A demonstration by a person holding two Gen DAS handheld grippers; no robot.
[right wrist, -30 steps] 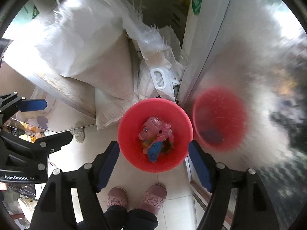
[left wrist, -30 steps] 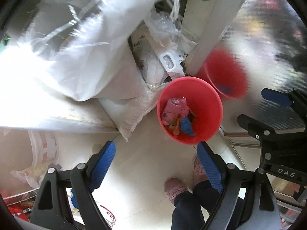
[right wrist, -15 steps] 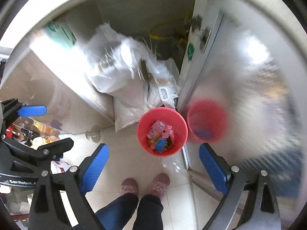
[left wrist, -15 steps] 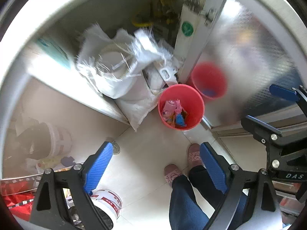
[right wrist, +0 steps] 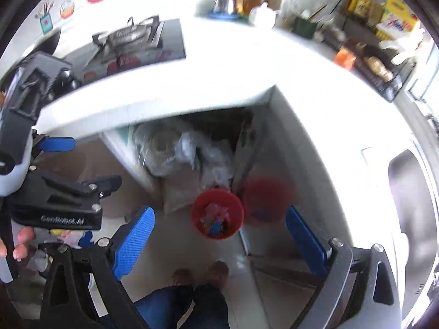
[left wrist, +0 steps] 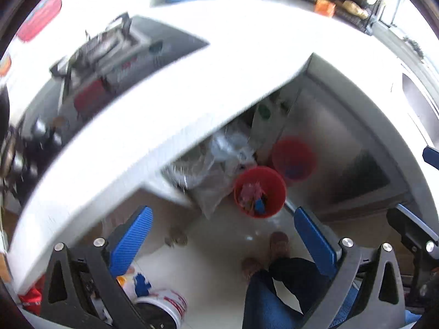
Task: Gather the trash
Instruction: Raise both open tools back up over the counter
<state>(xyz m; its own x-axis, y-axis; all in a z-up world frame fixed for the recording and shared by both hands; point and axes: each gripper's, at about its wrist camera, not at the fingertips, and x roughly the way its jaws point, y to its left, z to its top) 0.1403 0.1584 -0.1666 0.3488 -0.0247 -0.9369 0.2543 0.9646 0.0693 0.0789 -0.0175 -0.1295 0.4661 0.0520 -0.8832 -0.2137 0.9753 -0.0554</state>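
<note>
A red bin (left wrist: 259, 192) stands on the floor under the white counter, with pink, blue and orange trash inside. It also shows in the right wrist view (right wrist: 217, 213). My left gripper (left wrist: 223, 240) is open and empty, high above the floor, with the bin far below between its blue pads (left wrist: 131, 240). My right gripper (right wrist: 218, 242) is open and empty at about the same height. The left gripper also shows in the right wrist view (right wrist: 55, 164), off to the left side.
A white counter (left wrist: 175, 98) with a gas stove (left wrist: 109, 52) spans both views. White sacks (right wrist: 186, 159) are piled under it beside a shiny metal door (left wrist: 329, 150) that mirrors the bin. A white bucket (left wrist: 164, 305) stands on the floor. My feet (right wrist: 200, 274) are below.
Both grippers have risen far up and away from the bin, from just above it to above counter height. The counter top and stove have come into view. Both stay open and empty.
</note>
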